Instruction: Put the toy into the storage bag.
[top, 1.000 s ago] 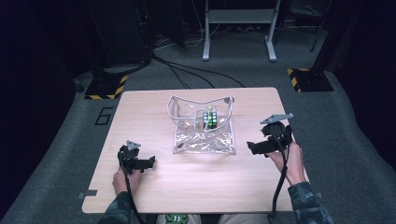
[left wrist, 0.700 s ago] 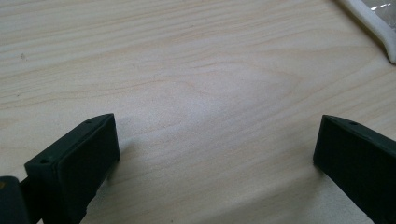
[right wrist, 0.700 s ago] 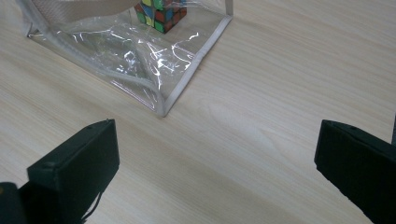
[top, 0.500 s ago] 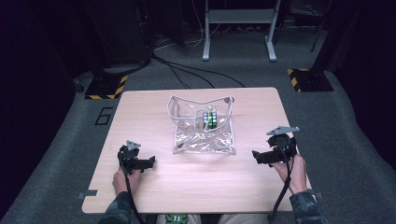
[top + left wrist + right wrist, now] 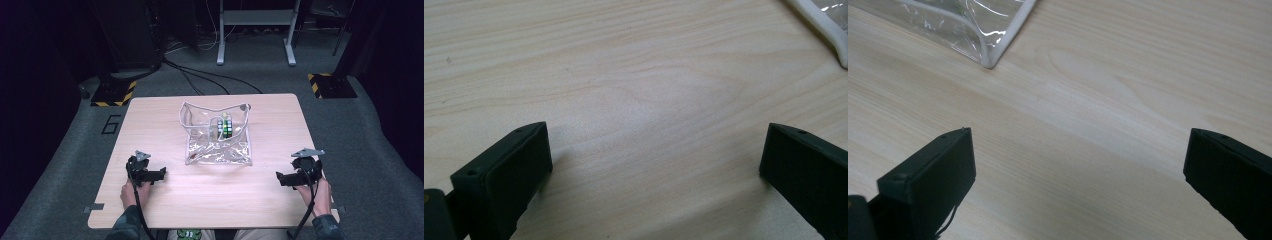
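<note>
Clear pouch (image 5: 218, 135) at table (image 5: 150, 120) centre: soft, slippery, light; best pinched by white-piped rim; left gripper (image 5: 159, 174), right gripper (image 5: 280, 178) released

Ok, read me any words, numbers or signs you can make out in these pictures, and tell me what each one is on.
"6": dark figure on the grey floor, left of the table.
Clear pouch: no readable label.
Puzzle cube inside it: coloured squares, no text.
Yellow-and-black hazard stripes on the stand bases: no wording.
</note>
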`<action>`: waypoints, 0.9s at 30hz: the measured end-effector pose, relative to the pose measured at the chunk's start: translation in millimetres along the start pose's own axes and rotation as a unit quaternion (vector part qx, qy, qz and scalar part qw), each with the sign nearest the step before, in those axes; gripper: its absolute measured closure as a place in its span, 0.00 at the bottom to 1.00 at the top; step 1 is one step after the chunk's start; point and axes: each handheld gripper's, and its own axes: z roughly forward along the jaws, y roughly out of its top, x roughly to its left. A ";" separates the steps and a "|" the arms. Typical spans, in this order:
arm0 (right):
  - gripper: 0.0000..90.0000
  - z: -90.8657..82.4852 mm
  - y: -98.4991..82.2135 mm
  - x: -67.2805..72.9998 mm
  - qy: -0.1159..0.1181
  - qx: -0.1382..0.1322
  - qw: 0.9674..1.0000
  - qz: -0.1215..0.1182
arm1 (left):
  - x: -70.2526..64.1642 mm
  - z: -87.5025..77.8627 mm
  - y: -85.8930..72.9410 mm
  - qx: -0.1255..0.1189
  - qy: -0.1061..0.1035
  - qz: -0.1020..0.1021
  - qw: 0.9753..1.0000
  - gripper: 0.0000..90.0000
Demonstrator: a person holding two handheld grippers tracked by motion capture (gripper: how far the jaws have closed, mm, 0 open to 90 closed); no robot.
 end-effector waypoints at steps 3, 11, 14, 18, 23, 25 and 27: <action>0.00 4.6 -8.7 -2.0 -0.002 0.002 1.000 0.010 | 0.0 0.0 0.0 0.000 0.000 0.000 1.000 0.00; 0.00 20.0 -29.1 -6.1 -0.014 0.019 1.000 0.018 | 0.0 -0.2 0.1 0.001 0.000 0.000 1.000 0.00; 0.00 25.5 -36.7 -7.9 -0.016 0.027 0.999 0.020 | 0.0 -0.1 0.1 0.001 0.000 0.000 1.000 0.00; 0.00 32.3 -46.5 -10.1 -0.027 0.030 0.999 0.026 | 0.0 -0.1 0.1 0.001 0.000 0.000 1.000 0.00; 0.00 37.1 -55.1 -14.2 -0.031 0.029 0.998 0.037 | 0.0 -0.1 0.1 0.001 0.000 0.000 1.000 0.00; 0.00 38.0 -58.5 -16.0 -0.031 0.025 0.998 0.044 | 0.0 -0.1 0.1 0.001 0.000 0.000 1.000 0.00; 0.00 38.5 -60.5 -18.0 -0.028 0.016 0.998 0.045 | 0.0 -0.1 0.1 0.001 0.000 0.000 1.000 0.00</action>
